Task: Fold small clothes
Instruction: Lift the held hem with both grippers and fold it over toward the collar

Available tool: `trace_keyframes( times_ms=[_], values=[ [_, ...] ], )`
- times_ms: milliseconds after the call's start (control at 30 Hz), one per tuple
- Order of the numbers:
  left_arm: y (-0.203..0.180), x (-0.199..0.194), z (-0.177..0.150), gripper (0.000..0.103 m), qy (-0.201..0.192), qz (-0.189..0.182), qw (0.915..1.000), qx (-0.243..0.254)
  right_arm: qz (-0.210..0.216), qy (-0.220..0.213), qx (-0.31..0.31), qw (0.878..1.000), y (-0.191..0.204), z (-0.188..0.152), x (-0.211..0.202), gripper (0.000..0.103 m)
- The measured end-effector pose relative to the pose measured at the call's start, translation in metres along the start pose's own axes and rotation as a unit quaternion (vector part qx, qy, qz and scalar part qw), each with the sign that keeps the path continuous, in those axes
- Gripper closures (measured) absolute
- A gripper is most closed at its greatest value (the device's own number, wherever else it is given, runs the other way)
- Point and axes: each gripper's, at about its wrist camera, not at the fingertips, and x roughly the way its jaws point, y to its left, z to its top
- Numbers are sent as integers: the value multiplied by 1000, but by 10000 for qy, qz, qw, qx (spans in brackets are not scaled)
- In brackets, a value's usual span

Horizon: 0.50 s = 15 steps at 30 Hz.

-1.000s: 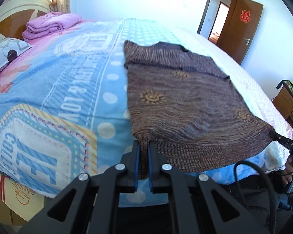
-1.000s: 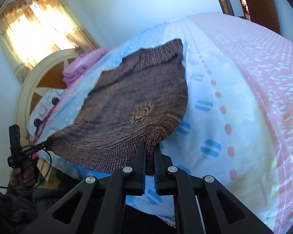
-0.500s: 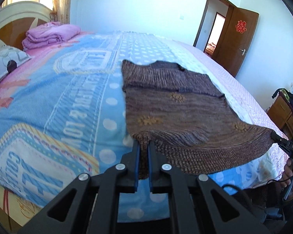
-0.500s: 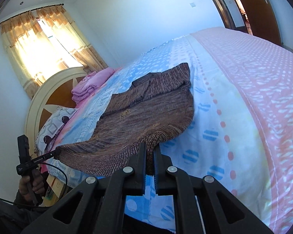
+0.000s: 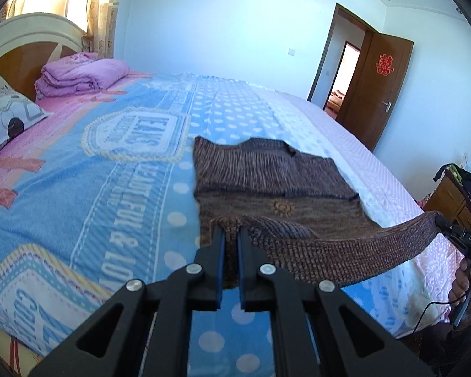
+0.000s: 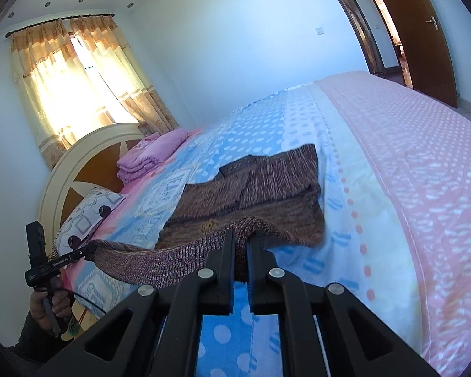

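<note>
We're lifting the brown knitted sweater (image 5: 267, 169) off the blue and pink patterned bedspread (image 5: 110, 172), neckline pointing toward the far wall, length running away from us. Left gripper (image 5: 230, 235) and right gripper (image 6: 241, 238) are each clamping a hem corner; uneven lifting risks skewing the fold.

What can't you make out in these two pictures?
- Hem of the sweater inside each tool: both views, the closed fingers cover it.
- Underside of the lifted hem band: both views, turned away.
- Person: both views, cut off at the edges; only a hand shows.
- Room beyond the door: left view, too small.
- Words on the bedspread: distorted, partly covered.
</note>
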Motion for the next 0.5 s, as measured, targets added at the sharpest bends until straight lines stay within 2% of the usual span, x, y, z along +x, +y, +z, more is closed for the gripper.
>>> trace_keyframes(
  times_ms=[200,500],
  values=[
    [0,7,24,95,-200,31,9998,-14,76,-251,-114,9996,11,28,8,98],
    [6,44,70,95,-284,5,9995,-163,52,-274,-132,9995,2,66,47,98]
  ],
)
